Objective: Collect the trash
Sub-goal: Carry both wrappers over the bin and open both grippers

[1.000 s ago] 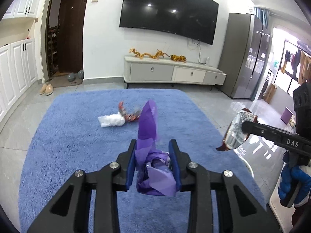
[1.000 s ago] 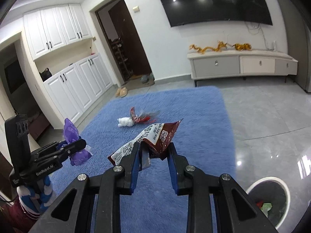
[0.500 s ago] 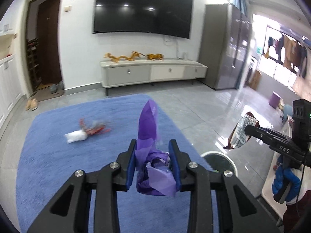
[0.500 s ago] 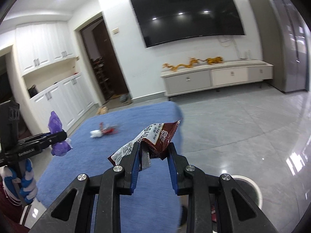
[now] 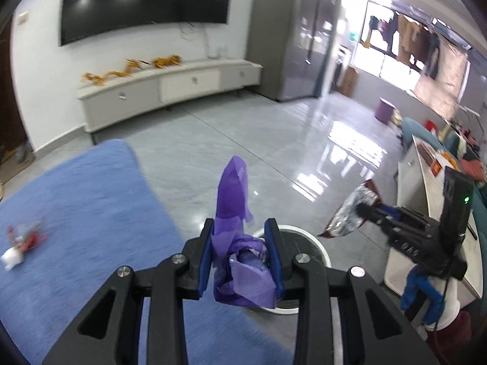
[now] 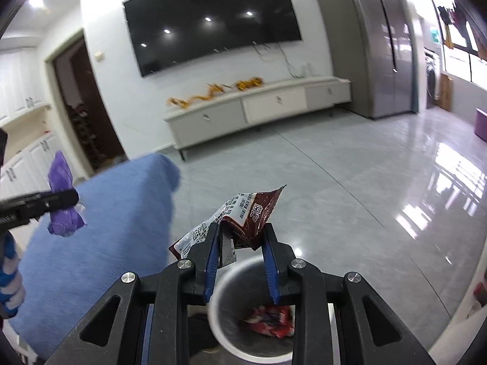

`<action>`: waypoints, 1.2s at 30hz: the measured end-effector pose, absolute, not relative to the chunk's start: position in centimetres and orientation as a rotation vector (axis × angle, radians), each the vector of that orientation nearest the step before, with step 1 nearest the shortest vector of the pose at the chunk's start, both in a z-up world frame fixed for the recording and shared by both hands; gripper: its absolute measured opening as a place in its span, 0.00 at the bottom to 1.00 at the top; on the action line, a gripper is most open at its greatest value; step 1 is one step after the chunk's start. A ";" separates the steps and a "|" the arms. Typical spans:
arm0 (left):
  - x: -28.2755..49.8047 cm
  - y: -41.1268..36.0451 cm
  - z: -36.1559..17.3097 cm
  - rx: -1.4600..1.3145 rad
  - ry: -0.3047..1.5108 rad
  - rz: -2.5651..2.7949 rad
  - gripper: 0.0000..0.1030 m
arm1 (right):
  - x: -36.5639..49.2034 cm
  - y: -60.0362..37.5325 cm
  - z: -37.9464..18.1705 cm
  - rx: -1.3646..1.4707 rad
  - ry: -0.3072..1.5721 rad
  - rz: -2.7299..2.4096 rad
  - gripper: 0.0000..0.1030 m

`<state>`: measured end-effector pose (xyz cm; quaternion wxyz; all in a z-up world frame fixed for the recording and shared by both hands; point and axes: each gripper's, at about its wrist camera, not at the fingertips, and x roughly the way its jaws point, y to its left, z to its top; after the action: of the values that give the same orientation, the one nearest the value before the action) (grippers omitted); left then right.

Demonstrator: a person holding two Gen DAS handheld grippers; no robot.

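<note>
Over the white bin [image 6: 219,310] hangs the right gripper [image 6: 240,252], its blue-padded fingers [image 6: 271,261] closed on a crumpled brown and silver snack wrapper [image 6: 243,216] that sticks up and forward from between them. Directly below, the right wrist view looks into the bin's open mouth, where red and white packaging [image 6: 271,324] lies on the bottom. From the left wrist view the same wrapper [image 5: 353,216] hangs at the tip of the right gripper [image 5: 365,210], a little above and to the right of the bin rim [image 5: 319,249].

Closer in that view, the left gripper [image 5: 240,252] is clamped on a wad of purple plastic [image 5: 240,261], which fills the gap between the two pads and rises in a tall point above them. The bin shows just behind these fingers, partly hidden by the purple wad. Seen from the right wrist, the left gripper [image 6: 68,196] is off to the left over the blue rug [image 6: 100,228], the purple plastic [image 6: 62,194] bulging above and below its tips.

On the rug, far to the left, lie a small white scrap [image 5: 12,260] and a red wrapper [image 5: 30,237], touching each other and well apart from both grippers. Grey glossy floor tiles [image 5: 274,140] surround the rug and bin, with a low white cabinet [image 6: 258,109] under a wall-mounted television [image 6: 213,21] beyond
</note>
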<state>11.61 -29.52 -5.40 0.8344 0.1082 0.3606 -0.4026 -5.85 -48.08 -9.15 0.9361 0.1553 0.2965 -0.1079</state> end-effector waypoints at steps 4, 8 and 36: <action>11.8 -34.1 -7.9 0.273 0.807 -0.913 0.30 | -5.6 -49.6 -12.0 0.358 0.663 -0.249 0.25; 11.9 -37.5 -10.0 0.282 0.840 -0.976 0.32 | -5.0 -50.7 -14.4 0.394 0.722 -0.269 0.25; 11.9 -35.0 -7.3 0.195 0.728 -0.874 0.64 | -7.3 -51.6 -11.9 0.403 0.717 -0.361 0.46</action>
<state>11.89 -35.00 -7.25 0.8381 0.0922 0.3442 -0.4131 -7.32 -51.65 -11.92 0.9008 0.1950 0.3465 -0.1747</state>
